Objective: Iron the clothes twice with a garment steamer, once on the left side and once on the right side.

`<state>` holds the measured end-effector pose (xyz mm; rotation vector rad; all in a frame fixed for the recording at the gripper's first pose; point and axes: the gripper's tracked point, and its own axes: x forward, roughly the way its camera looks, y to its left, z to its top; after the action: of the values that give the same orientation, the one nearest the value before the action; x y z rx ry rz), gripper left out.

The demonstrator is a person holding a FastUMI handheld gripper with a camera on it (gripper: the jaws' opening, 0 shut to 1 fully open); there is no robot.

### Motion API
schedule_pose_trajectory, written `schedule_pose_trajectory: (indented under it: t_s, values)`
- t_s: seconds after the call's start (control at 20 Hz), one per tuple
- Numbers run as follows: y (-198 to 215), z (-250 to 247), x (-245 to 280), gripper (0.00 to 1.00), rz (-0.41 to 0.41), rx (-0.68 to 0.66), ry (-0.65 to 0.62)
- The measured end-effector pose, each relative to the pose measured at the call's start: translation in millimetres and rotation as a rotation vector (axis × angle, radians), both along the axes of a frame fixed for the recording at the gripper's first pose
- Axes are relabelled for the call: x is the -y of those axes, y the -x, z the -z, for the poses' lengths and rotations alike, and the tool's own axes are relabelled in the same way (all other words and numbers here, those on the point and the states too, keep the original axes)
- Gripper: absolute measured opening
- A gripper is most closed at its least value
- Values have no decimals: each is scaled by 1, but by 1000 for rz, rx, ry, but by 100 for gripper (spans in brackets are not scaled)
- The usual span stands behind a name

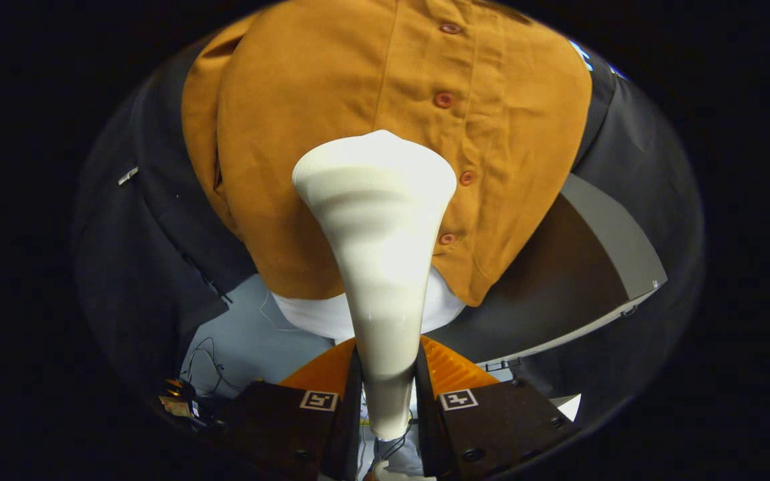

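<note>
Fingers point(388, 391) clamped on steamer point(377, 254) handle; head against hanging orange shirt point(331, 120) just left of button placket; advise keeping head flat on fabric; stroke slow, straight.

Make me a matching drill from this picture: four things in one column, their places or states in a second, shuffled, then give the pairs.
Things:
1. steamer
2. shirt
3. buttons
4. white cloth

Places or states:
A. run in a line down the shirt
B. clamped between the fingers of the tool
C. peeks out under the shirt's hem
D. hangs just beyond the steamer's wide head

Pairs: 1-B, 2-D, 3-A, 4-C
</note>
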<state>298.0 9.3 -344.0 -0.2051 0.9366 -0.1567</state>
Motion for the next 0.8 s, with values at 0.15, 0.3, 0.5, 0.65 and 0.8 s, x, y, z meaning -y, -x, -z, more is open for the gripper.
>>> schedule_pose_trajectory:
  t_s: [0.15,0.3,0.5,0.65,0.8]
  values:
    - [-1,-20,19,40,22,36,4]
    - [-3,-46,34,40,41,84,7]
    - [-12,-87,48,40,44,169,18]
    - [-18,-123,59,40,52,242,22]
    - [-19,-154,68,40,58,310,24]
